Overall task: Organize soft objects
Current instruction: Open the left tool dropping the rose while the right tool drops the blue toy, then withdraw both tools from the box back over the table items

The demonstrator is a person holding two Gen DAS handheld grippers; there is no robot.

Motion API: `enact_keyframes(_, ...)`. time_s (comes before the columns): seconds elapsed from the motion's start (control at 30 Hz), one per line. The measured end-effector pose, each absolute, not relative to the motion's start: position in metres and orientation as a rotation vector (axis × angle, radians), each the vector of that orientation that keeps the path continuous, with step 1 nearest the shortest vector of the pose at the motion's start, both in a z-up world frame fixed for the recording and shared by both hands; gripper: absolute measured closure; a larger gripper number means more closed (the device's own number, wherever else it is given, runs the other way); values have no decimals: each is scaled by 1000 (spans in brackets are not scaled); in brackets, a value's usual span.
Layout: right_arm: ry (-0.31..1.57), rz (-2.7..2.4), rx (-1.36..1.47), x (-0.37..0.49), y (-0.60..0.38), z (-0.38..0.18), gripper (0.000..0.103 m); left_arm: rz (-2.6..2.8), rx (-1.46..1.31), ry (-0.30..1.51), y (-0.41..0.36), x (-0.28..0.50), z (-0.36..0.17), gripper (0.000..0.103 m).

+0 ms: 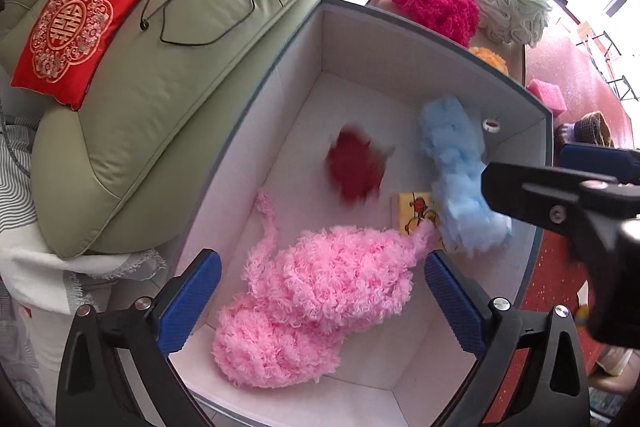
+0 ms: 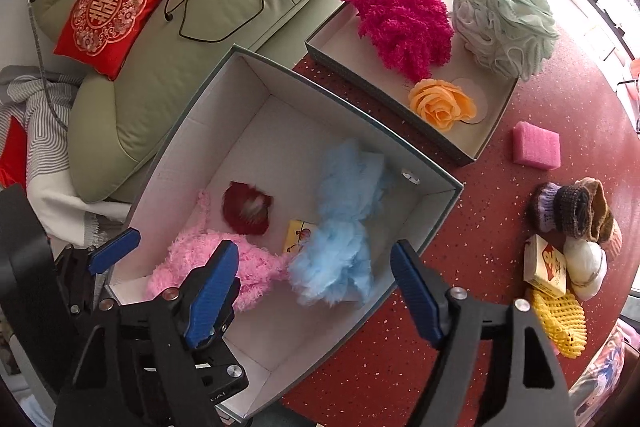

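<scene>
Pink fluffy yarn (image 1: 320,291), a pale blue puff (image 2: 344,223) and a dark red pompom (image 2: 248,209) inside a white-lined box (image 2: 240,115); magenta yarn (image 2: 400,23), an orange rose (image 2: 440,105), a gold-embroidered red cushion (image 2: 112,11), a red speckled tabletop (image 2: 500,195).

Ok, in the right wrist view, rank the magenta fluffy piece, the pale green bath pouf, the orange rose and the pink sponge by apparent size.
1-2. magenta fluffy piece and pale green bath pouf: too alike to rank.
3. orange rose.
4. pink sponge, slightly smaller than the rose, though it lies a little nearer the camera.
</scene>
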State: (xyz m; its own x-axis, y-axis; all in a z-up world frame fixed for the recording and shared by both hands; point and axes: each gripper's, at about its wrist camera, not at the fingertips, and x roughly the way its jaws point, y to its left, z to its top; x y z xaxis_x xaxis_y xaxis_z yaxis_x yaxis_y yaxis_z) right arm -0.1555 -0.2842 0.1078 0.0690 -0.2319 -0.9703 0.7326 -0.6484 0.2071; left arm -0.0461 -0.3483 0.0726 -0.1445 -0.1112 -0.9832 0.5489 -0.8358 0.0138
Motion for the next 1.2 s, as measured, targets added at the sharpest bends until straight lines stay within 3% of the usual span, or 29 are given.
enact_keyframes(0.13,527,-1730,1598,-156,-277,113,0,-2045,1693,542,-349,-41,75,1)
enact_keyframes(1.2,463,-1722,1644,-151,-225,126,0,-2004,1715,441,-312,-38,89,1)
